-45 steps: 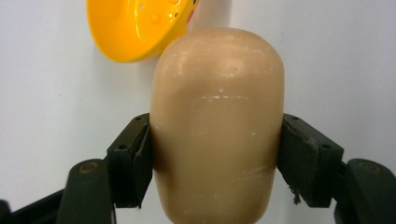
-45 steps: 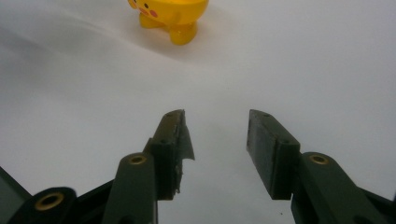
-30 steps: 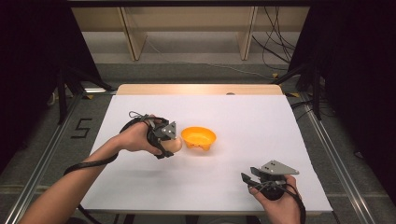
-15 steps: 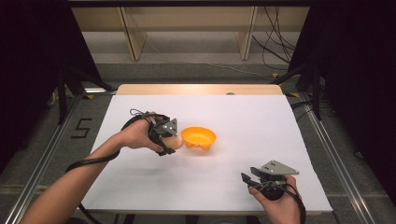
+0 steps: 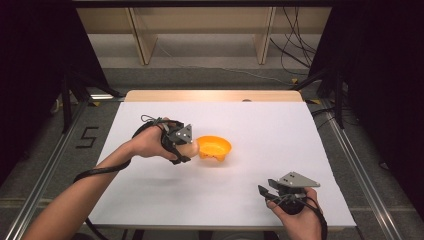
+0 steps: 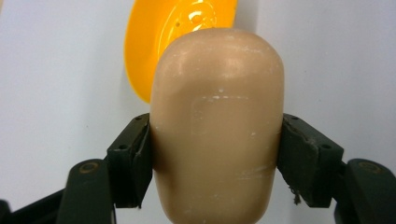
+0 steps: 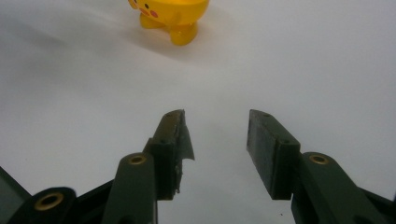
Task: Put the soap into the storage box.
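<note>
Left gripper (image 5: 186, 147) clamps the tan rounded block (image 6: 217, 126) by its flanks just beside the yellow bowl (image 5: 214, 147), apparently poised to place it inside, while the right gripper (image 7: 215, 140) idles wide open, well apart

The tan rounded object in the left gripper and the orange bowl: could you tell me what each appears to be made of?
Tan rounded object: probably matte plastic or foam imitation bread, judging by its dull, scuffed surface with whitish marks. Orange bowl: likely glossy moulded plastic, with bright highlights, small feet and a printed face.
</note>
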Available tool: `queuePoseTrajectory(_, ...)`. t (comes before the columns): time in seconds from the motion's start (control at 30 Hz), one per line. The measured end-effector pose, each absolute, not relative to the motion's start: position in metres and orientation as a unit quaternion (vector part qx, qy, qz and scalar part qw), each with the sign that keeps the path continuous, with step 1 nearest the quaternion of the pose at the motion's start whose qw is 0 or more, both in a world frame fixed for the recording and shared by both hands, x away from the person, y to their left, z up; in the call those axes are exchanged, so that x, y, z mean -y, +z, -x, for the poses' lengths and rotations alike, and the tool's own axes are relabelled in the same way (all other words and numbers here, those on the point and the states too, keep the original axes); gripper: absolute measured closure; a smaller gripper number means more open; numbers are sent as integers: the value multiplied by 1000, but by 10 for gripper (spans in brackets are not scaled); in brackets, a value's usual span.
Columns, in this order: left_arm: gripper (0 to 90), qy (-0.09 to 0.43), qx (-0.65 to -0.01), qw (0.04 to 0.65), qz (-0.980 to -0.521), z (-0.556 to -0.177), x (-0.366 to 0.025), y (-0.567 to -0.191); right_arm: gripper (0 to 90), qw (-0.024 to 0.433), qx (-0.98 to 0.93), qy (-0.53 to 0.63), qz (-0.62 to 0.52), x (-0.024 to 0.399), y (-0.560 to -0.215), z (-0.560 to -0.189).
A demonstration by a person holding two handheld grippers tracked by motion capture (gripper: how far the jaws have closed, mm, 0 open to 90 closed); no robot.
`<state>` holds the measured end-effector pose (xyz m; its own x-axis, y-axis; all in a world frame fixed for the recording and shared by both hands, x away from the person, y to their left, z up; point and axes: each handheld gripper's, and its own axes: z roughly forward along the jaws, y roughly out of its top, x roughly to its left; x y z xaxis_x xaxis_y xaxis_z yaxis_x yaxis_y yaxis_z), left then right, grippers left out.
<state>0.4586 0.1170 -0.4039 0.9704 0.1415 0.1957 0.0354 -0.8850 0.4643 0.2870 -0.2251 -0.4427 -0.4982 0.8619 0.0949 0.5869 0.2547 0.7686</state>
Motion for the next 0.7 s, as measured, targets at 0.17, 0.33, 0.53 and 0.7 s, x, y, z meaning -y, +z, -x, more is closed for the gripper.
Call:
queuePoseTrajectory(0.17,325,117,-49,247,-961,-458,-116,-405,569,182,-778,391,-458,226,-443,-289)
queuePoseTrajectory(0.33,324,123,-53,263,-955,-461,-115,-405,570,179,-776,395,-457,226,-444,-289)
queuePoseTrajectory(0.53,324,131,-48,294,-945,-465,-113,-404,569,179,-777,393,-458,227,-444,-289)
queuePoseTrajectory(0.7,324,131,-45,296,-945,-468,-110,-404,569,179,-777,392,-458,227,-444,-289)
